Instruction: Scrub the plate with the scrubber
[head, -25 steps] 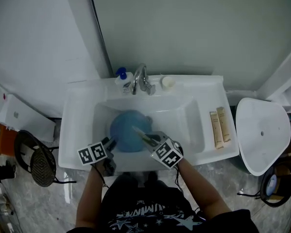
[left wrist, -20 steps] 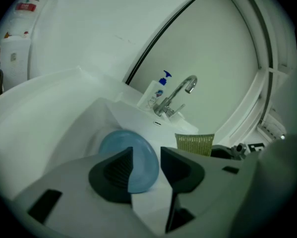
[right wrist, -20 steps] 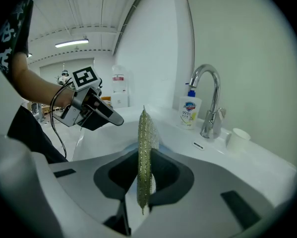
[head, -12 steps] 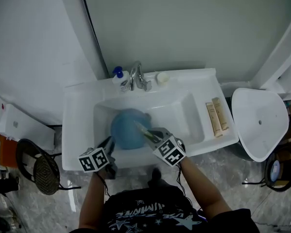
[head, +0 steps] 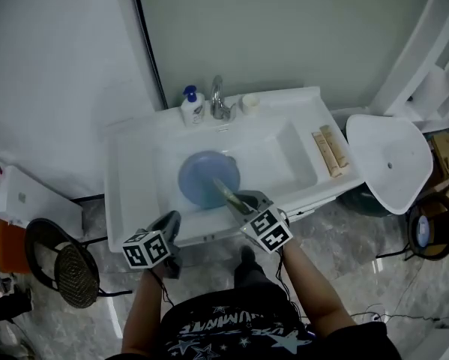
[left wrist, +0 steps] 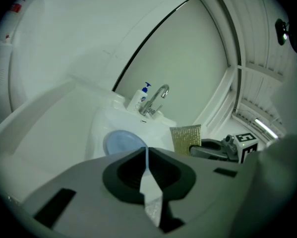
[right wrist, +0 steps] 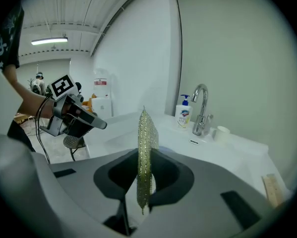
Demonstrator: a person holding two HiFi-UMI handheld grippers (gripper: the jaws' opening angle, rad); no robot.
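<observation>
Left tongs [head: 171, 219] back from plate [head: 198, 177], pressed together, empty — right tongs [head: 233, 199] pinching scrubber [right wrist: 144, 152].

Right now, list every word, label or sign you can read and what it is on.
No text can be read outright.
Soap bottle: label too blurred.
Shirt: white lettering, too blurred.
Red sign in the background: too small.
Marker cubes: square patterns, no words.

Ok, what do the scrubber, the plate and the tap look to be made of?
The scrubber looks like thin woven mesh, glittery gold-green threads, probably metallic fibre. The plate is matte light blue, likely plastic, though ceramic can't be excluded. The tap looks like polished metal: chrome-like shine.
</observation>
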